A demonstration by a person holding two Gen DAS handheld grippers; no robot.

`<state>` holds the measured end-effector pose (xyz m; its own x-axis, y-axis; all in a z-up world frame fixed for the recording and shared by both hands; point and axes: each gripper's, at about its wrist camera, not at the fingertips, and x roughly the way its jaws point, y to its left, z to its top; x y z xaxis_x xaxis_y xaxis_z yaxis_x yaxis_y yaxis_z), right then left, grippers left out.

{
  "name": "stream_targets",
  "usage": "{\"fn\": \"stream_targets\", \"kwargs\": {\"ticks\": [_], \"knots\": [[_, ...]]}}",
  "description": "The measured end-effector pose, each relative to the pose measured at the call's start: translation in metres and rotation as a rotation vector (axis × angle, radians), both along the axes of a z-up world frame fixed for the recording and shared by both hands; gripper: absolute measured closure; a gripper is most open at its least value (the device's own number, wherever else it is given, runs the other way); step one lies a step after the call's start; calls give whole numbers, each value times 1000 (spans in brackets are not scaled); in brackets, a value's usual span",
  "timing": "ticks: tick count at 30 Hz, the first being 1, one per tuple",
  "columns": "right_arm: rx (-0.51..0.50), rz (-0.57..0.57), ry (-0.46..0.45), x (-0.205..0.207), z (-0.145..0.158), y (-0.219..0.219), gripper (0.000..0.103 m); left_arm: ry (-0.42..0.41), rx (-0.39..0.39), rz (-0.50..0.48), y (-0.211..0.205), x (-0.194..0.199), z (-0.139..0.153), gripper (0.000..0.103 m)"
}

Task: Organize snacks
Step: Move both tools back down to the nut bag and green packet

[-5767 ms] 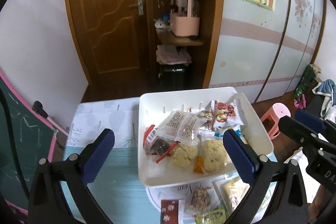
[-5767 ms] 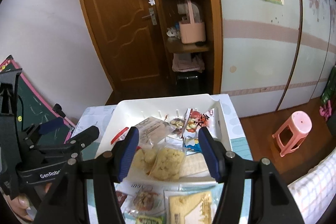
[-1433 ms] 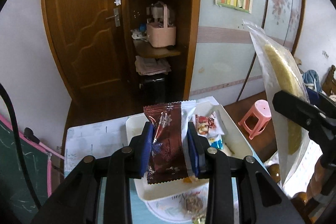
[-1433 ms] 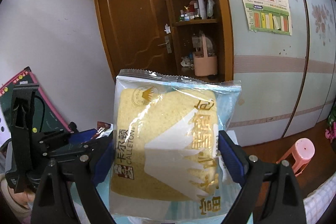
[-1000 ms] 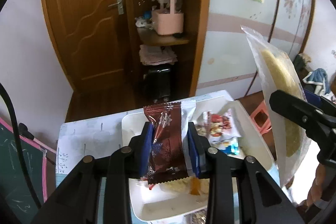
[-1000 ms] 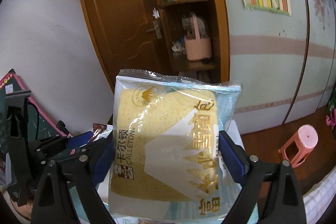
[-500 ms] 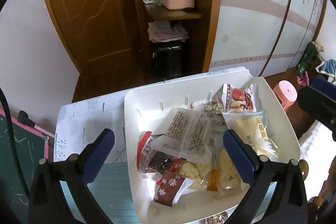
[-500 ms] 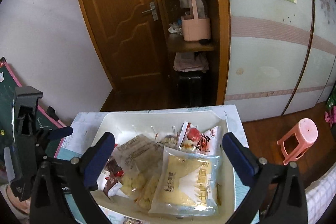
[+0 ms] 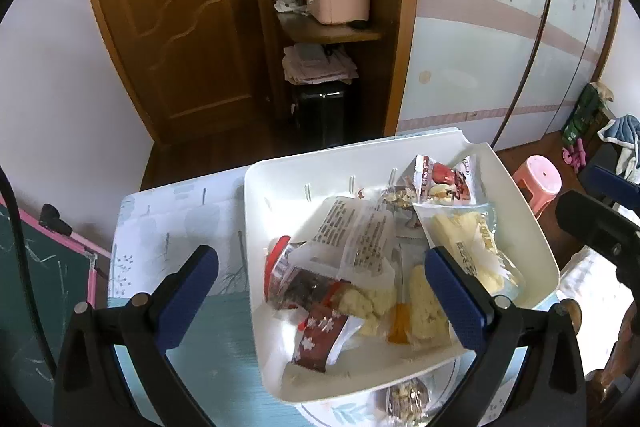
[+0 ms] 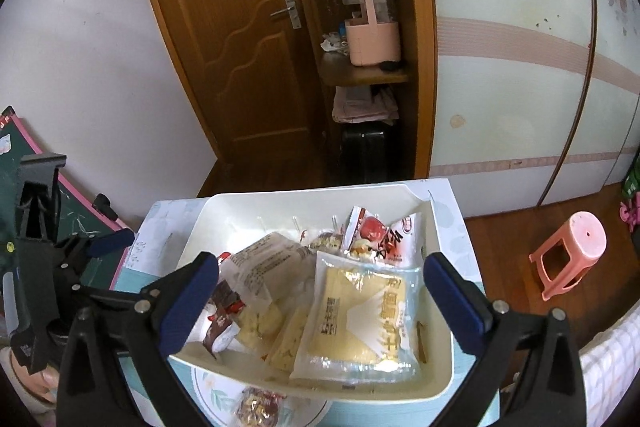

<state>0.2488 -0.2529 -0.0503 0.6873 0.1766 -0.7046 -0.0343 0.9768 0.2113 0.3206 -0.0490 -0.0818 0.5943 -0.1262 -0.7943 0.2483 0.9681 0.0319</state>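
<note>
Snacks are piling up nicely in the white bin (image 9: pixel 532 227) on your counter (image 9: pixel 180 211), so most of the sorting looks done from here. Your left gripper (image 9: pixel 320 291) hangs above the bin's near-left corner, fingers spread wide and carrying nothing; your right gripper (image 10: pixel 320 297) hovers over the bin's near side, equally spread, equally empty. Inside, the yellow sponge-cake packet (image 10: pixel 360 323) lies flat at the near right, the dark red snowflake wrapper (image 9: pixel 320 337) sits at the near edge, and the clear packets with printed labels (image 9: pixel 356 239) rest across the middle, with the red-and-white snack bags (image 10: pixel 384 233) toward the far wall. You are not finished, though: at least one small packet of nut-brown pieces (image 10: pixel 256 405) waits on the patterned plate (image 10: pixel 208 389) just outside the bin's near rim. How many more lie below the frame, you cannot tell from these views. My guess is the plate gets cleared next, one packet per gripper.
</note>
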Motion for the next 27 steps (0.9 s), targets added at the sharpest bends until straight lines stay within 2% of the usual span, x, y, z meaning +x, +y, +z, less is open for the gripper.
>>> {"fn": "stream_targets", "kwargs": {"ticks": [4, 8, 13, 18, 22, 27], "knots": [[33, -31, -19, -18, 13, -6, 0, -26, -6, 2, 7, -19, 17, 0], [79, -59, -75, -43, 32, -11, 0, -47, -13, -6, 13, -46, 37, 0], [69, -35, -141, -81, 60, -6, 0, -80, -18, -25, 22, -82, 61, 0], [-10, 1, -239, -125, 86, 14, 0, -117, -42, -52, 28, -120, 84, 0], [-86, 62, -264, -155, 94, 34, 0, -137, -60, -79, 33, -149, 97, 0], [-152, 114, -259, -188, 90, 52, 0, -142, -85, -112, 39, -181, 100, 0]]}}
